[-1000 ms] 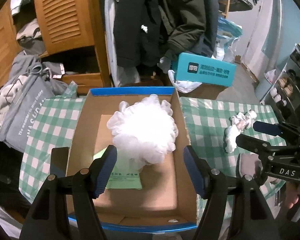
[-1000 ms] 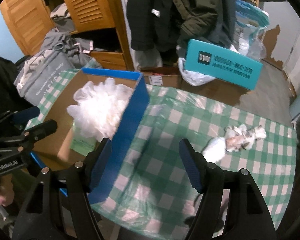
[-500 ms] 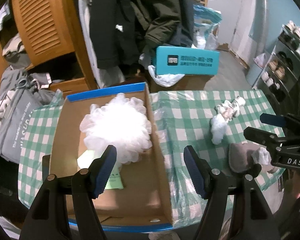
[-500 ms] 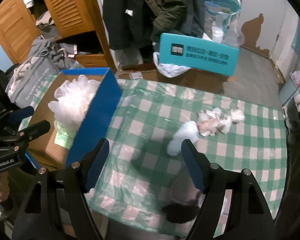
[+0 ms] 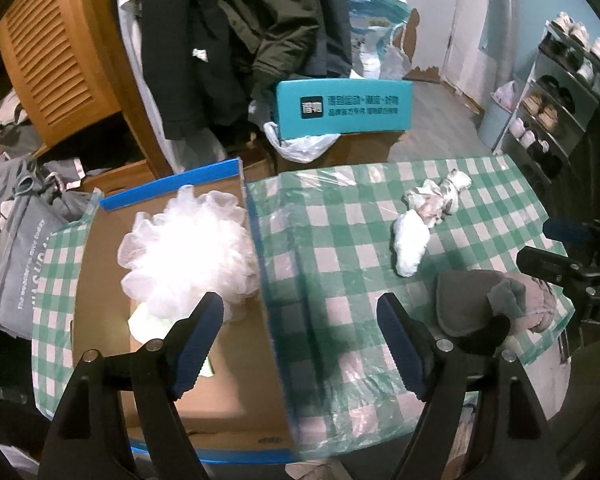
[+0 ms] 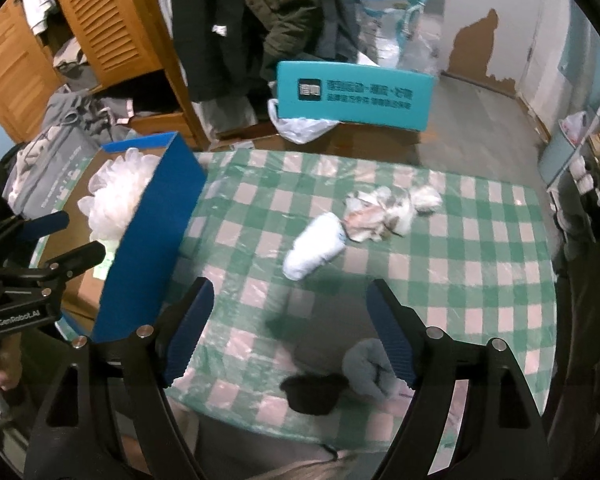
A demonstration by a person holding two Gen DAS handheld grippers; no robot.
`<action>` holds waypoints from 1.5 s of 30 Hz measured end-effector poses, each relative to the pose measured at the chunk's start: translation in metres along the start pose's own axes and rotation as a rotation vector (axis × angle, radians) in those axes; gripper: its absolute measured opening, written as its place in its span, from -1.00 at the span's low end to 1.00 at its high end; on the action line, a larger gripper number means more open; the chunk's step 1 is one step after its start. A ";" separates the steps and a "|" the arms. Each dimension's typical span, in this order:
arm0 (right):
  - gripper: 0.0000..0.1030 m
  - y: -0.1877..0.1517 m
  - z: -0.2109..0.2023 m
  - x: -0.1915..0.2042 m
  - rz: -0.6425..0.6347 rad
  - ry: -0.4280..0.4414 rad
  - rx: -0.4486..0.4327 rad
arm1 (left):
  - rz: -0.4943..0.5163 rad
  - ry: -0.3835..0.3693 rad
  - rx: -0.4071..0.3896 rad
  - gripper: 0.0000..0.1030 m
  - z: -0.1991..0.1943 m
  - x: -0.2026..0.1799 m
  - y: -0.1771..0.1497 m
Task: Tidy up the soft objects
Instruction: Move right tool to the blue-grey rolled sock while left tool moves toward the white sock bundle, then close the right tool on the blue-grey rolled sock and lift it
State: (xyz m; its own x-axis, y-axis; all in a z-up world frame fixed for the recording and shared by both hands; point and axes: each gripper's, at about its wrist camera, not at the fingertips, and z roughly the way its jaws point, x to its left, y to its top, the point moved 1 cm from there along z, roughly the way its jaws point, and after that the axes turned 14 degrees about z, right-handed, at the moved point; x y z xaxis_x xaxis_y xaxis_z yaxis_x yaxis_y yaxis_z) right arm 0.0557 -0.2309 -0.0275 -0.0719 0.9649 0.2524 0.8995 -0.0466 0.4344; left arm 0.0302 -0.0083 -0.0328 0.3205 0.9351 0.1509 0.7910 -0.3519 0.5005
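Note:
A white mesh bath puff (image 5: 188,244) lies inside the open cardboard box with blue edges (image 5: 256,280); the puff (image 6: 116,196) and box (image 6: 148,248) also show at the left of the right wrist view. A white rolled cloth (image 6: 314,246) and a crumpled patterned cloth (image 6: 384,212) lie on the green checked tablecloth (image 6: 480,280). A grey and black plush bundle (image 5: 484,308) lies near the table's front right edge, also in the right wrist view (image 6: 360,372). My left gripper (image 5: 300,344) is open and empty over the box's right wall. My right gripper (image 6: 290,332) is open and empty above the tablecloth.
A teal carton (image 5: 344,108) stands behind the table with a white plastic bag (image 5: 296,144). Dark coats (image 5: 236,40) hang by a wooden louvred cabinet (image 5: 56,56). A grey bag (image 5: 16,256) lies at the left. A shoe rack (image 5: 556,100) stands at the right.
Both grippers have swung right and back: the box has slid left in both views, and the cloths and plush bundle have come further into view. Both stay open and empty.

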 end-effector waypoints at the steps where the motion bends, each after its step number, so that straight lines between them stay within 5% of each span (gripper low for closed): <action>1: 0.53 -0.001 -0.001 -0.005 0.006 -0.003 0.000 | 0.003 -0.003 0.003 0.56 0.001 -0.003 0.001; 18: 0.54 -0.034 0.011 -0.074 0.097 -0.059 0.062 | 0.124 -0.069 0.078 0.57 0.030 -0.078 0.009; 45: 0.53 -0.054 0.078 -0.091 0.091 -0.125 0.179 | 0.173 -0.130 0.209 0.57 0.088 -0.112 -0.001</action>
State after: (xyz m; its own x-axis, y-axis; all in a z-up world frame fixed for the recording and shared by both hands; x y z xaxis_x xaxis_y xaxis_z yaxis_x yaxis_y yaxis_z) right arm 0.0469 -0.2958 -0.1411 0.0569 0.9838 0.1699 0.9626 -0.0992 0.2520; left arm 0.0395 -0.1163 -0.1247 0.5136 0.8520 0.1018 0.8045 -0.5194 0.2881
